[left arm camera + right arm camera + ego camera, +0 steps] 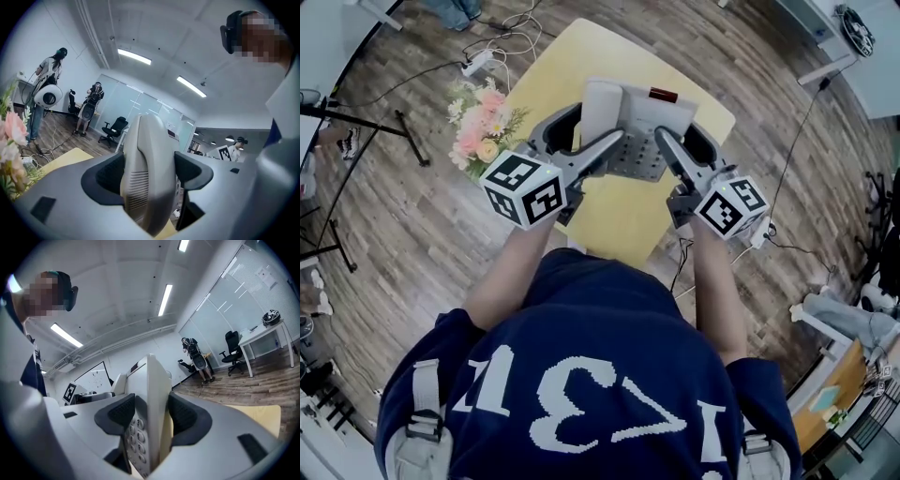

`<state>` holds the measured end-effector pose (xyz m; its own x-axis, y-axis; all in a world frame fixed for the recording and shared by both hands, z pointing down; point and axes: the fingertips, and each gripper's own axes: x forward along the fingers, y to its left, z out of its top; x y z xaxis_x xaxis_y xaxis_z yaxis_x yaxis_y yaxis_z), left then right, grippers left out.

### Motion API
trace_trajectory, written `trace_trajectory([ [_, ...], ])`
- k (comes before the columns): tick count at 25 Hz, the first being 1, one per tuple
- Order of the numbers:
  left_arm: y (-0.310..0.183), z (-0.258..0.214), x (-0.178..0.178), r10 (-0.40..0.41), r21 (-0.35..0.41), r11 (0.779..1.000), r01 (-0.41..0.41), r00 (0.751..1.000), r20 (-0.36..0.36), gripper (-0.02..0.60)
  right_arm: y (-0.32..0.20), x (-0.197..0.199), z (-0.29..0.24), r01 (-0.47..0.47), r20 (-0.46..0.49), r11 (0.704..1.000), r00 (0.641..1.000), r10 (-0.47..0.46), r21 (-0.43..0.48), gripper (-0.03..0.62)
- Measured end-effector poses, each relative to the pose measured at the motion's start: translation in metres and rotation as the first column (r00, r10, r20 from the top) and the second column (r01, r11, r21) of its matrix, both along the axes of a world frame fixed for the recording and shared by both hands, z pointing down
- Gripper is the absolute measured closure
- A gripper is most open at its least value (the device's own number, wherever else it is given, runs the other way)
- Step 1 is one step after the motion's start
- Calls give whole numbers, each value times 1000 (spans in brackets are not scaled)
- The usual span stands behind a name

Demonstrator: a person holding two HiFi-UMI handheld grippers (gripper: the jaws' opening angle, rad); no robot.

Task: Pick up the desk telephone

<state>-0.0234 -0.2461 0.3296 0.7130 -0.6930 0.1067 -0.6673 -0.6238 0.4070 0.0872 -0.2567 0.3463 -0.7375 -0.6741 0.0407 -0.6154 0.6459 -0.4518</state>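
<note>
I have the desk telephone point(630, 127) between both tools, over the far half of the yellow table point(619, 220). The left gripper point(149, 173) is pinching the handset point(145, 140), with one dark pad on each of its flanks. The right gripper point(151, 416) is clamped across the right edge of the telephone body, one pad on the keypad point(135, 433) face and the other on the underside.

I judge this two-sided hold has a reason. The handset only lies in its cradle, so a grip on the body alone could let it slide off. With the left jaws on it, handset and base go together, and the right jaws carry the other side so the body does not tip.

In the head view the long axis of the handset runs away from me. The small red display point(663, 94) marks the far end, and the keypad faces up and lies nearer to me. Yellow table shows under the telephone in both gripper views, so it seems to be raised a little — I cannot say this for sure. Pink flowers point(478, 127) stand at the table's left edge, apart from the telephone.
</note>
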Motion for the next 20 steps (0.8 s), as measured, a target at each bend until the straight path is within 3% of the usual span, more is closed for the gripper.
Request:
trace_trajectory([
  [20,0,-24,-4,6,40,999,-6,1000,5,239,2,-4,-25,-21,7,999,1000,21,46,358],
])
